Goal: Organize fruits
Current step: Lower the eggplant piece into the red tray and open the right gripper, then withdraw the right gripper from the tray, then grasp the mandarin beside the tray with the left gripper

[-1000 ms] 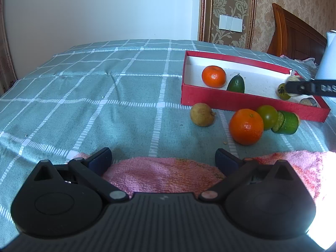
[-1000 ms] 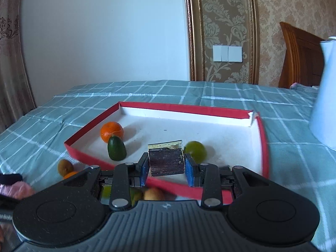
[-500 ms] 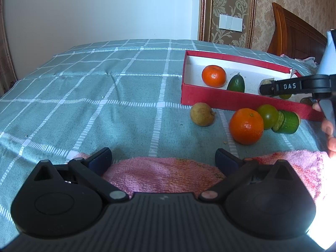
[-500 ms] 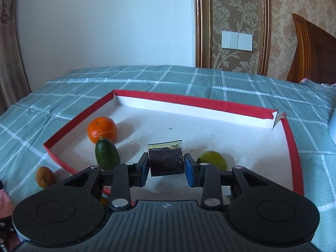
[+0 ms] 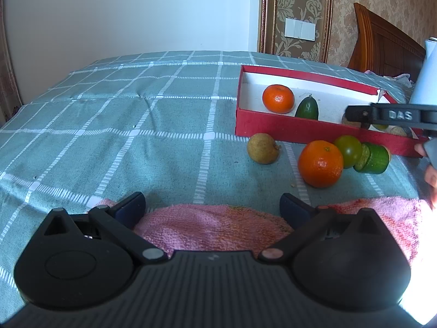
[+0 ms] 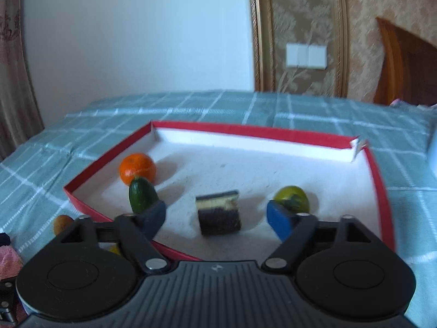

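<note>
A red box (image 6: pixel 378 180) with a white floor holds an orange (image 6: pixel 137 168), a dark green cucumber end (image 6: pixel 142 194), a green tomato (image 6: pixel 291 198) and a dark brown chunk (image 6: pixel 219 213). My right gripper (image 6: pixel 215 218) is open over the box, and the chunk lies loose between its fingers. In the left wrist view the box (image 5: pixel 275 129) stands at the right; before it lie a brown fruit (image 5: pixel 262 148), an orange (image 5: pixel 320 163), a green tomato (image 5: pixel 350 150) and a cut cucumber piece (image 5: pixel 374 158). My left gripper (image 5: pixel 212 207) is open over a pink towel (image 5: pixel 213 227).
A green checked cloth (image 5: pixel 136 142) covers the table. A white jug (image 5: pixel 426 76) stands at the far right behind the box. A wooden chair (image 5: pixel 382 46) and the wall are behind. The right gripper's finger (image 5: pixel 393 114) reaches over the box in the left wrist view.
My right gripper has opened and let go of the dark brown chunk, which now lies on the box floor. My left gripper has not moved.
</note>
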`<state>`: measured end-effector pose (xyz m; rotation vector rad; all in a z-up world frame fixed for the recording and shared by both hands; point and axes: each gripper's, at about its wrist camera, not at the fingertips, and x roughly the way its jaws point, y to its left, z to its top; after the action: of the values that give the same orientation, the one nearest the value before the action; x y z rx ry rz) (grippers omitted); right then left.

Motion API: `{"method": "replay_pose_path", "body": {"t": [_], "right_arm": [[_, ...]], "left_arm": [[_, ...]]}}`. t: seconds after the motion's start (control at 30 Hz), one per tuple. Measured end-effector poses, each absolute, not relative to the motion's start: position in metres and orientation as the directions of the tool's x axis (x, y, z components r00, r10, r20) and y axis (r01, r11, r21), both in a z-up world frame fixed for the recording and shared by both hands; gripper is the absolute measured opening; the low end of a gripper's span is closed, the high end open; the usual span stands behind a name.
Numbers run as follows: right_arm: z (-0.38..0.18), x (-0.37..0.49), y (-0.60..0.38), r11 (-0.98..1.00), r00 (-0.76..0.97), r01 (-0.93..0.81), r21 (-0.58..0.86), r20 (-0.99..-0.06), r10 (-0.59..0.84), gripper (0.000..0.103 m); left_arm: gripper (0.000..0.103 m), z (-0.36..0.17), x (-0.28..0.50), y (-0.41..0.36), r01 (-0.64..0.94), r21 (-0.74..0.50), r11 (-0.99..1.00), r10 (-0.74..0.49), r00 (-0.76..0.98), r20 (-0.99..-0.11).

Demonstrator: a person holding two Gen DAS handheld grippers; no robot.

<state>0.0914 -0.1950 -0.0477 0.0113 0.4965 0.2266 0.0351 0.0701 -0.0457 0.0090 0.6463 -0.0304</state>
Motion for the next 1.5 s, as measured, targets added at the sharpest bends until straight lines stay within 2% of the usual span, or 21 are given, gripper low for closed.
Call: {"method": "replay_pose_path", "body": {"t": [0.17,0.27,0.4,0.47,0.77,0.9,1.1,1.43,1.5], "right_arm": [[-0.048,0.062,-0.205,0.981,0.884,-0.191,0.040,-0.427,0.190,0.084],[-0.046,0.041,-0.211,0.984,0.899,-0.177,0.029,-0.403,0.173,0.094],[-0.047,0.017,-0.226,0.982,0.901,-0.178,0.057,-0.392,0.186,0.094],[-0.049,0.008,-0.231,0.984,0.894,-0.172,0.054,-0.411,0.179,0.095],[-0.060,0.002,-0.262,0.969,0.848,-0.102,0.225,-0.490,0.203,0.098],[-0.064,0.005,-0.264,0.969,0.827,-0.083,0.234,-0.526,0.198,0.099],[-0.066,0.005,-0.262,0.972,0.823,-0.088,0.220,-0.534,0.195,0.101],[-0.065,0.005,-0.262,0.973,0.821,-0.088,0.214,-0.537,0.192,0.101],[-0.065,0.005,-0.262,0.973,0.821,-0.088,0.214,-0.537,0.192,0.101]], "left_arm": [[0.103,-0.046,0.035,0.070,0.031,0.000,1.000,-0.025,0.798,-0.602],[0.103,-0.046,0.035,0.070,0.031,-0.001,1.000,-0.025,0.798,-0.602],[0.103,-0.046,0.035,0.070,0.031,0.000,1.000,-0.025,0.798,-0.602],[0.103,-0.046,0.035,0.070,0.031,0.000,1.000,-0.024,0.798,-0.602],[0.103,-0.046,0.035,0.070,0.029,-0.001,1.000,-0.024,0.799,-0.600],[0.103,-0.043,0.031,0.070,0.024,-0.001,1.000,-0.020,0.809,-0.587],[0.103,-0.031,0.026,0.055,0.084,-0.062,0.995,-0.104,0.818,-0.566],[0.103,-0.028,0.033,0.011,0.148,0.031,0.988,-0.107,0.830,-0.547],[0.096,-0.028,0.034,0.006,0.169,0.048,0.984,-0.116,0.833,-0.542]]}}
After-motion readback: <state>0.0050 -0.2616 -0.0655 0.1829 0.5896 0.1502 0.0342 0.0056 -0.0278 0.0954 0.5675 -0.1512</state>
